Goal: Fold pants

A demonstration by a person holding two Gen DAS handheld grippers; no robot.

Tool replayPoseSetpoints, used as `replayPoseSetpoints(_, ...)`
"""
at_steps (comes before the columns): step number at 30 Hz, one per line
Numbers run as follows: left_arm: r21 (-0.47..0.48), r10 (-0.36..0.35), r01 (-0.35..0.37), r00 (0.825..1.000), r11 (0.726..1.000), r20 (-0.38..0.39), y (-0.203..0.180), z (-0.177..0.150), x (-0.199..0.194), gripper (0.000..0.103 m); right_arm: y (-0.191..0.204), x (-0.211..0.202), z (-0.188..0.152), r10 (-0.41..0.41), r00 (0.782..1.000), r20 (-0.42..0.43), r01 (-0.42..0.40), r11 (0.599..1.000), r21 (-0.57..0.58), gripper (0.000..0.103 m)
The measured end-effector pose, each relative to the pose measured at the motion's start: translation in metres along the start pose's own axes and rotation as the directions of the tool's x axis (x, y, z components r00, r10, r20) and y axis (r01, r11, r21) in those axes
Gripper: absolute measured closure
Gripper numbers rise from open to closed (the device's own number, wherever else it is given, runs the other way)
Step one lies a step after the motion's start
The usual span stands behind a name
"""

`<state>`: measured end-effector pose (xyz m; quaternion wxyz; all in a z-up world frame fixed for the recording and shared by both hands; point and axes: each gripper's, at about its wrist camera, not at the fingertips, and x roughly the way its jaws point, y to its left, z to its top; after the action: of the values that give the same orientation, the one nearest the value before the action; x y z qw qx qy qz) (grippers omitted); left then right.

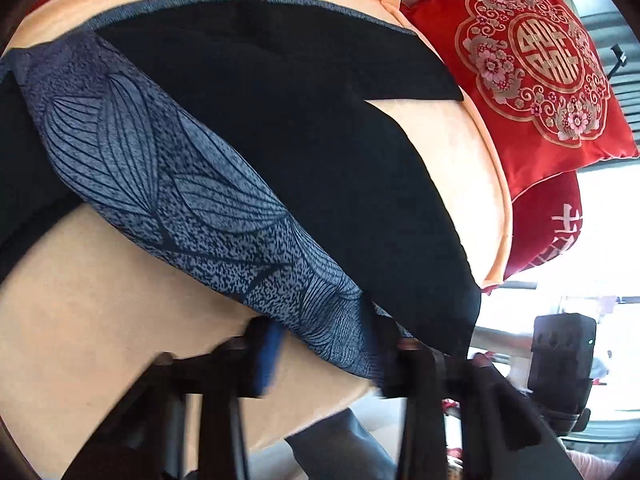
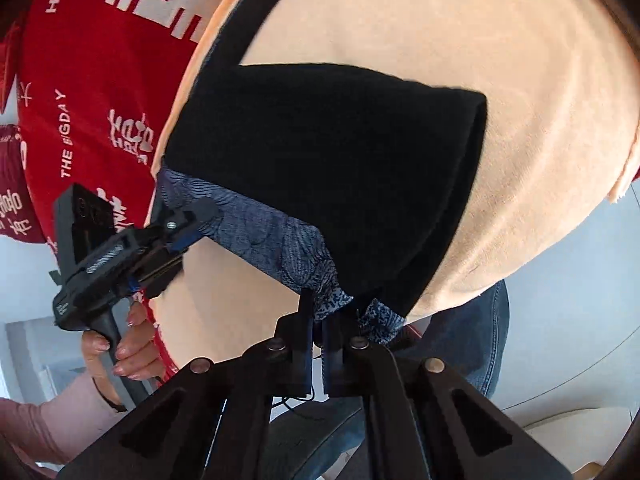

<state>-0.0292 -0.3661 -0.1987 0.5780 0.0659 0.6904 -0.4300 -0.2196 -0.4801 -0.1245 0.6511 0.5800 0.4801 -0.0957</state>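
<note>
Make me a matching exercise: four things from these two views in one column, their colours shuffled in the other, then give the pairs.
Things:
1. pants
2. waistband
3. cushion
4. sheet

Colours:
A. red with gold pattern
B. pale orange
C. black
D. blue leaf print

Pairs: 1-C, 2-D, 3-A, 4-B

1. Left claw (image 2: 176, 236): black frame, blue pads, a silver screw, black pistol handle.
2. Right claw (image 2: 318, 344): black arms with round metal pins.
3. Sleeve (image 2: 36, 424): pale pink.
4. Jeans (image 2: 476, 344): blue denim.
</note>
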Motion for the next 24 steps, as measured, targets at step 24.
replayPoseSetpoints(24, -0.006, 0.046, -0.046, 0.953, 0.999, 0.3, -0.053, 0.178, -0.039, 0.085, 0.118, -0.052, 0.318, 0.02, 0.998, 0.051, -0.006, 0.964, -0.265, 0.1)
